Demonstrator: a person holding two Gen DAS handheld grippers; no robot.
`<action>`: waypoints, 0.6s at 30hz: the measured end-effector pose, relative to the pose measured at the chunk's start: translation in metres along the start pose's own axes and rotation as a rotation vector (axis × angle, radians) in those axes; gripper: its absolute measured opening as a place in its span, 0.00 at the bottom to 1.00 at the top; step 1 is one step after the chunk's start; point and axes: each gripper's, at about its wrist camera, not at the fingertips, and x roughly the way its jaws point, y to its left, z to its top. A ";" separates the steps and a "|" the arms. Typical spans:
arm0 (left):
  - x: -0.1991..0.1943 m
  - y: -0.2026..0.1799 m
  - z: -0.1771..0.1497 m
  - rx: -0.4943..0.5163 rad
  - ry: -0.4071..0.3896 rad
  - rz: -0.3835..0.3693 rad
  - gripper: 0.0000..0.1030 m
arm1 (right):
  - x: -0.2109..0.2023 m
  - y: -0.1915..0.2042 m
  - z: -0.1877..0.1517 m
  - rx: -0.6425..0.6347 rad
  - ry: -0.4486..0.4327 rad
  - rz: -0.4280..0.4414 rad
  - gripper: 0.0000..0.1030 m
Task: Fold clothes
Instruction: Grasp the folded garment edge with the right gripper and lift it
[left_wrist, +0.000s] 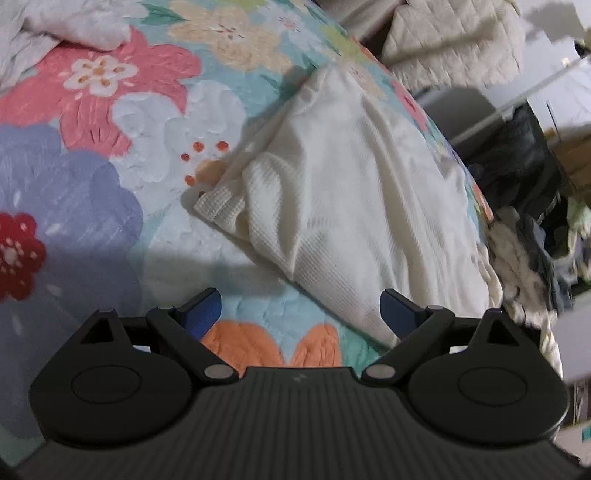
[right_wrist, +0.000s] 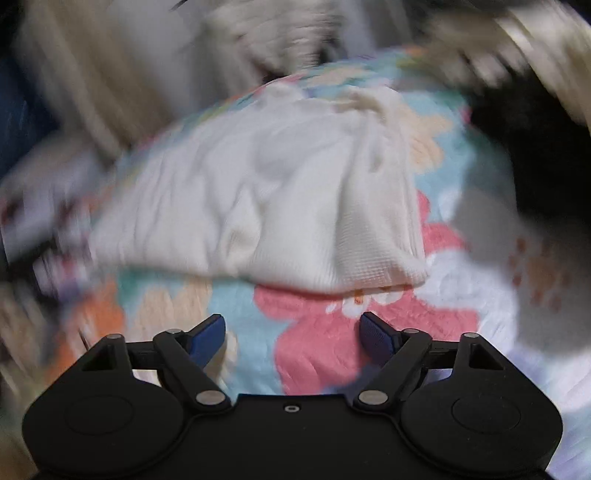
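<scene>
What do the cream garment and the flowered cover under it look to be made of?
Cream garment: looks like a soft waffle or rib knit, probably cotton, matte. A fine grid texture shows, with a ribbed band at one edge.

Flowered cover: seems a printed, quilted or crinkled woven fabric, with a puckered surface and a matte print. The fibre cannot be told.

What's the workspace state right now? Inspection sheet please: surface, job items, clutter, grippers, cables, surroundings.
Surface: floral quilt, wrinkled, covering the bed.
Job's things: cream knit garment lying bunched on the quilt, ribbed hem toward the left gripper's view; same piece in the blurred right view.
Clutter: pale crumpled cloth at the quilt's far corner; mixed clothes pile off the bed edge.
Grippers: left gripper jaws open, empty, short of the garment; right gripper jaws open, empty.
Cables: nothing seen.
Surroundings: quilted cream bedding beyond; dark objects at right, unclear.
</scene>
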 end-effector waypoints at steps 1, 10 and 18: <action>0.002 0.001 -0.001 -0.013 -0.037 -0.008 0.94 | 0.000 -0.004 -0.002 0.026 -0.008 0.003 0.87; 0.021 -0.011 -0.006 -0.097 -0.202 -0.007 1.00 | 0.013 -0.005 -0.012 0.132 -0.110 -0.020 1.00; 0.033 -0.014 0.002 -0.128 -0.234 0.049 1.00 | 0.030 -0.022 0.011 0.256 -0.206 -0.026 1.00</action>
